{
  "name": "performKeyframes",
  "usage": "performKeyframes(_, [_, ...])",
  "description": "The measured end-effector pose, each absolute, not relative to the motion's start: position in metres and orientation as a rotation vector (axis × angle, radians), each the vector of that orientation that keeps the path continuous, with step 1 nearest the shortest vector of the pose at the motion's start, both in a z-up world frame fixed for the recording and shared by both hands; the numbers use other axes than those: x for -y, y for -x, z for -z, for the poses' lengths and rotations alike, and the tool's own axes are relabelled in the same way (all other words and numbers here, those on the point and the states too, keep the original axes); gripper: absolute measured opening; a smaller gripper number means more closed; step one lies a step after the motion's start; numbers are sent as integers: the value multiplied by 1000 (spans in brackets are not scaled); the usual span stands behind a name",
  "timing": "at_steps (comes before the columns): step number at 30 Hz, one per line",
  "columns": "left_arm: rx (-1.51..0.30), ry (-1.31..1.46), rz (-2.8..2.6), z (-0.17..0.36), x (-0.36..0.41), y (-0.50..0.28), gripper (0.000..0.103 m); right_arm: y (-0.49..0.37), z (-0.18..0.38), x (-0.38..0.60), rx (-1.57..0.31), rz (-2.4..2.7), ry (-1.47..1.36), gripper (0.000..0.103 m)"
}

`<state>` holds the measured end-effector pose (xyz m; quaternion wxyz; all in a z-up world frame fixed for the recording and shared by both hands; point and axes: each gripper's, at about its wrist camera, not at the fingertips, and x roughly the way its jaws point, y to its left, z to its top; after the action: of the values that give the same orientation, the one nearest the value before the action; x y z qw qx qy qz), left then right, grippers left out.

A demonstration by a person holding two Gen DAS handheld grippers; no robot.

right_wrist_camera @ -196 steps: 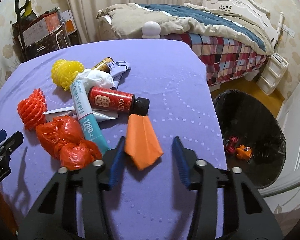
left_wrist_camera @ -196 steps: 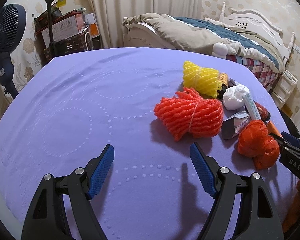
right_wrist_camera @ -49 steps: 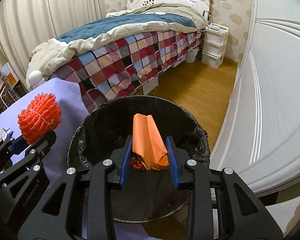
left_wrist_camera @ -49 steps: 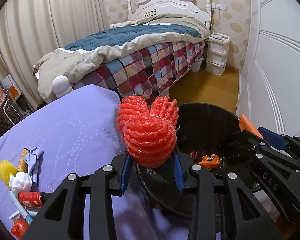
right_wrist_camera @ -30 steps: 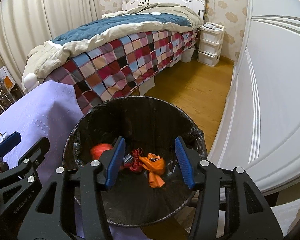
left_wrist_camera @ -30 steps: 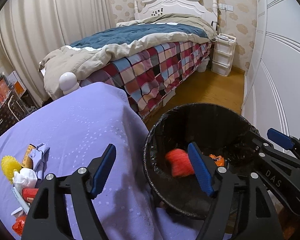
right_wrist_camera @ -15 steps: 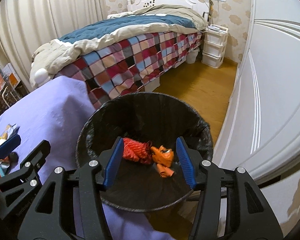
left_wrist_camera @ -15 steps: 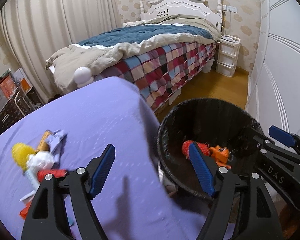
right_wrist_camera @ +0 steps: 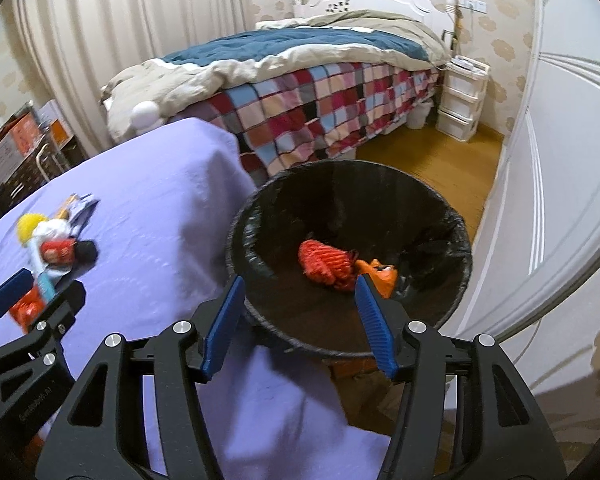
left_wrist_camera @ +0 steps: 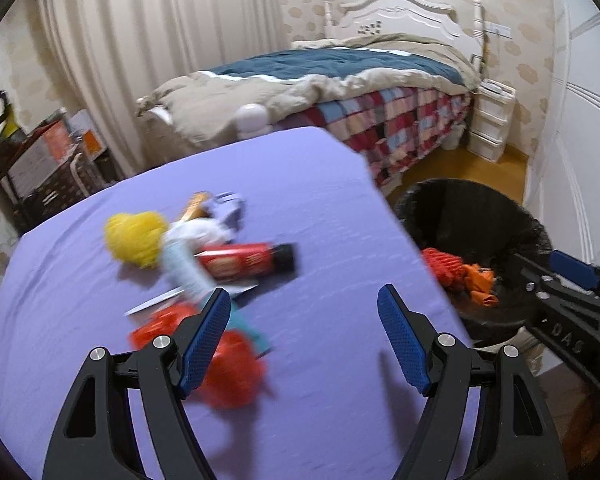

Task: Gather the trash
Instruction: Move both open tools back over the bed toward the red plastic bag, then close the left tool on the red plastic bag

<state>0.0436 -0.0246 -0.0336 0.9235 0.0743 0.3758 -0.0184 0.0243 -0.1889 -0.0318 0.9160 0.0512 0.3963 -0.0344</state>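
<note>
My left gripper [left_wrist_camera: 304, 312] is open and empty over the purple table [left_wrist_camera: 300, 184], just right of a blurred trash pile: a yellow foam net [left_wrist_camera: 134, 238], a red bottle [left_wrist_camera: 240, 262], a pale blue tube [left_wrist_camera: 188, 268] and an orange-red bag [left_wrist_camera: 228, 364]. The black bin [right_wrist_camera: 348, 248] beside the table holds the red foam net [right_wrist_camera: 324, 266] and orange paper [right_wrist_camera: 382, 274]. My right gripper [right_wrist_camera: 298, 304] hangs above the bin's near rim; its jaws are opening with nothing between them. The same bin [left_wrist_camera: 476, 248] shows at the right of the left wrist view.
A bed with a checked quilt [right_wrist_camera: 320, 92] stands behind the table and bin. White drawers [right_wrist_camera: 462, 100] sit by the headboard. A white wardrobe door [right_wrist_camera: 556, 160] lies right of the bin. Boxes and a rack [left_wrist_camera: 40, 164] stand at the far left.
Both grippers have swung left, away from the bin and toward the table. The trash pile has come into the middle of the left wrist view. The right jaws have widened a little.
</note>
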Motion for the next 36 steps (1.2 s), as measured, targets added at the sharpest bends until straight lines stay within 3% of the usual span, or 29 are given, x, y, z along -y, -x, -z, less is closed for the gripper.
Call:
performKeyframes(22, [-867, 46, -197, 53, -106, -18, 75, -10, 29, 94, -825, -123, 23, 60])
performKeyframes(36, [-890, 118, -159, 53, -122, -19, 77, -11, 35, 64, -842, -177, 68, 60])
